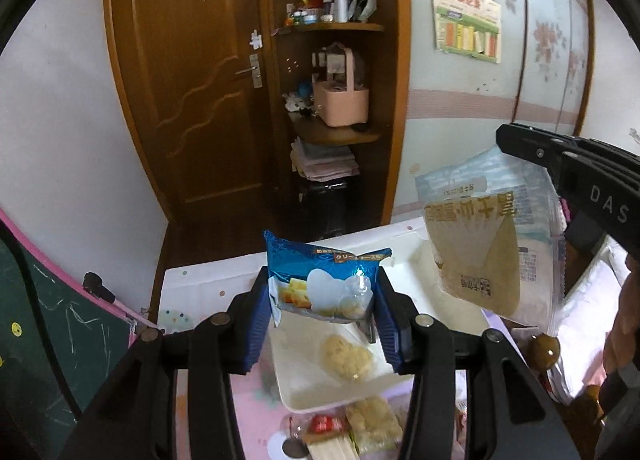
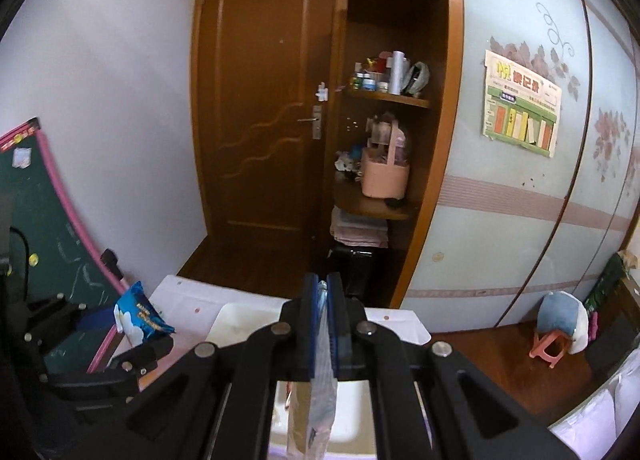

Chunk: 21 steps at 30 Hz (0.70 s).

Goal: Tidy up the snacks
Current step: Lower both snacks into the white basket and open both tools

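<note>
Glossy blue foil snack packet (image 1: pixel 320 280); clear crinkly plastic bag (image 1: pixel 484 236); smooth white tray (image 1: pixel 316 384); varnished wood door (image 1: pixel 188 80).

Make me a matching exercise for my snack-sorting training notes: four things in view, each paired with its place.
Things:
1. blue snack packet
2. pale snack bag
3. white tray
4. pink basket

Places:
a. on a wooden shelf beside the door
b. hanging from the right gripper
c. on the table below the grippers
d. clamped between the fingers of the left gripper

Pairs: 1-d, 2-b, 3-c, 4-a
</note>
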Motion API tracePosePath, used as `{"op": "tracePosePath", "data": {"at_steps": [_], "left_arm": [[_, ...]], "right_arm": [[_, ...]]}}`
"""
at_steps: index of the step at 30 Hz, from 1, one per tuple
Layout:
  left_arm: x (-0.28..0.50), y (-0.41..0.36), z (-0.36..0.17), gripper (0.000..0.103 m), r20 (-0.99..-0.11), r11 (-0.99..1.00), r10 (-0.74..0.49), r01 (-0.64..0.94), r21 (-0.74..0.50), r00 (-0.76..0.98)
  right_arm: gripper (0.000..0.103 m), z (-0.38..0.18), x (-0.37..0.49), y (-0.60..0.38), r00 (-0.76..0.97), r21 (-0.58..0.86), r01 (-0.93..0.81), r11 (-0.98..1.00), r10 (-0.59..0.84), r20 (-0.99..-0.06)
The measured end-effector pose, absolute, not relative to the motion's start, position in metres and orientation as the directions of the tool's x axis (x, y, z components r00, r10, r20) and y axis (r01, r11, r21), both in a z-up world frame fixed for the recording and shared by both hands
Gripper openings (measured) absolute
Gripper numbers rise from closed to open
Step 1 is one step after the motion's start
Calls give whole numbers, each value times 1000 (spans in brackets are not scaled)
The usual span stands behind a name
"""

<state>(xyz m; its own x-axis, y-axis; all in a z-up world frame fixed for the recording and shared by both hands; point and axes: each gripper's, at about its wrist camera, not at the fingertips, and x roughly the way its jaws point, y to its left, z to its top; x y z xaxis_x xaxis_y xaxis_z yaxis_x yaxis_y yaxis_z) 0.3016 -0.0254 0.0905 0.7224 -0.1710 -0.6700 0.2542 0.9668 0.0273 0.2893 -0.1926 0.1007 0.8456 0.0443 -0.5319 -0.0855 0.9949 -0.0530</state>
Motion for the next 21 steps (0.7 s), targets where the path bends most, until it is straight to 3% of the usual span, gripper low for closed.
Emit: {"op": "tracePosePath", "data": {"at_steps": [8, 11, 13, 15, 17, 19, 21], "left_arm": [[352, -34, 50, 47, -727, 974, -133, 224, 30, 674], [362, -39, 37, 52, -734, 974, -112, 221, 54, 670], [365, -41, 33, 77, -733, 972, -108, 226, 64, 671], [364, -42, 32, 88, -718, 973, -103, 221, 72, 688], [363, -42, 32, 89, -711, 969, -120, 236, 66, 693], [361, -42, 32, 92, -715, 967, -128, 246, 63, 687], [360, -43, 31, 92, -718, 967, -126, 246, 65, 685]], "right_arm": [[5, 67, 341, -198, 790, -9, -47, 999, 32, -612], [8, 50, 356, -202, 747, 25, -37, 999, 44, -663], [14, 41, 362, -205, 725, 46, -32, 998, 55, -687], [17, 37, 362, -206, 724, 39, -26, 999, 45, -688], [26, 35, 359, -203, 730, 2, -20, 1000, 16, -684], [44, 35, 355, -201, 737, -25, -14, 1000, -6, -676], [51, 35, 350, -201, 743, -41, -13, 999, -17, -670]]}}
